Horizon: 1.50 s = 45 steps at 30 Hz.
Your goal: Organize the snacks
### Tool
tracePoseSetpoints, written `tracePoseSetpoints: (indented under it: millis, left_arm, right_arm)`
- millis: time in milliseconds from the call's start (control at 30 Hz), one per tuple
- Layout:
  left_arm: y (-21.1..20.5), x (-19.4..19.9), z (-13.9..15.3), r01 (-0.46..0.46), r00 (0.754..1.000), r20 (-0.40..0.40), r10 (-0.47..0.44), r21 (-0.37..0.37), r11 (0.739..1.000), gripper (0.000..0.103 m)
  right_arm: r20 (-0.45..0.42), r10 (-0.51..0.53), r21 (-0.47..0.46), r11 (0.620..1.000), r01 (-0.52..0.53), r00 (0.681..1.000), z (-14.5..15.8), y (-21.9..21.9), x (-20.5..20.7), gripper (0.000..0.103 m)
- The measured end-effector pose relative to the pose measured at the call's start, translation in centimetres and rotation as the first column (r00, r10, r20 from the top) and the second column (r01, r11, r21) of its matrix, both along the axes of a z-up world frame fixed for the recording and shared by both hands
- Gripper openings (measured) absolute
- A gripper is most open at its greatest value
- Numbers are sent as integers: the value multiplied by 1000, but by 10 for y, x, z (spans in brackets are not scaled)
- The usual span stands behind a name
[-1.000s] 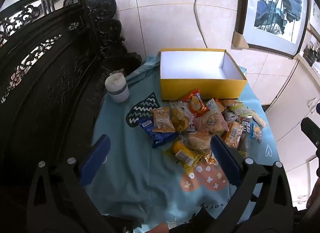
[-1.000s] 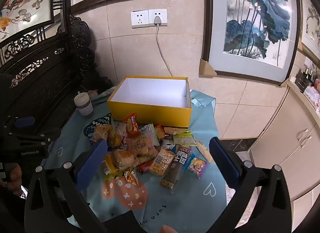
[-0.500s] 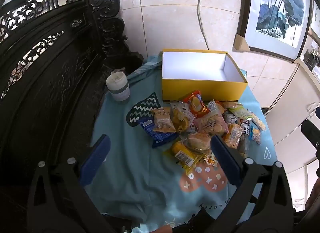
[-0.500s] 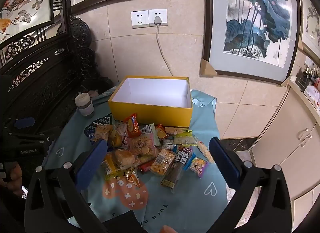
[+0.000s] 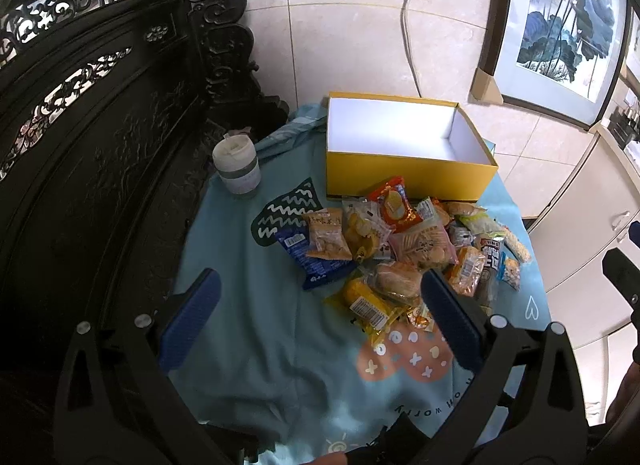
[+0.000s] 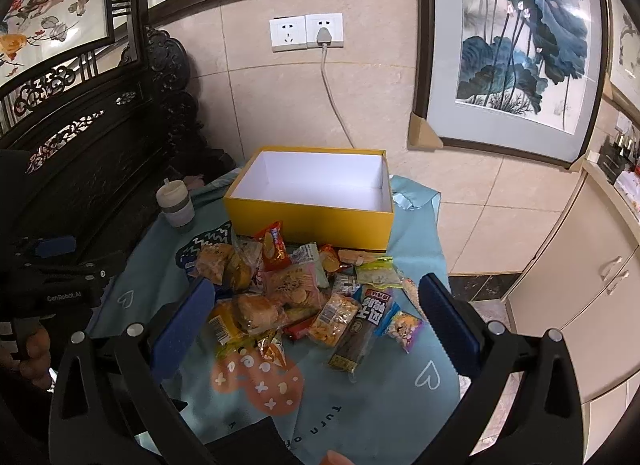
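While both grippers, left (image 5: 318,317) and right (image 6: 314,315), hover with jaws wide, snacks (image 6: 296,289) lie heaped before the yellow box (image 6: 312,221).

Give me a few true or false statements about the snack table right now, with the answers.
1. The yellow box is empty. True.
2. The snack pile lies in front of the box, on the blue cloth. True.
3. The left gripper is shut on a packet. False: its jaws are open and hold nothing.
4. The lidded cup stands inside the box. False: it stands on the cloth, apart from the box.
5. The right gripper has open jaws above the snacks. True.
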<state>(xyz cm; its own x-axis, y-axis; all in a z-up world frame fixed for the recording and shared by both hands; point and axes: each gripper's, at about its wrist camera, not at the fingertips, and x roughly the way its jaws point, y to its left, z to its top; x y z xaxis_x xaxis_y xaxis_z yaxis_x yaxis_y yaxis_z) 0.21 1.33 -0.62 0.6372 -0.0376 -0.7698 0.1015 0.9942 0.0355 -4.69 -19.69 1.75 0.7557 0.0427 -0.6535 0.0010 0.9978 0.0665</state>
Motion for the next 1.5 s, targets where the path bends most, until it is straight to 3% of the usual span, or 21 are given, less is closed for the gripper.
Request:
tracePoseSetpoints:
  millis: [1500]
  left_arm:
    - [3,5,-9,-11,1000,-27,11,-2,1000,101]
  right_arm:
    - [-33,17,5,1000,-16,999,-6,0,4,102]
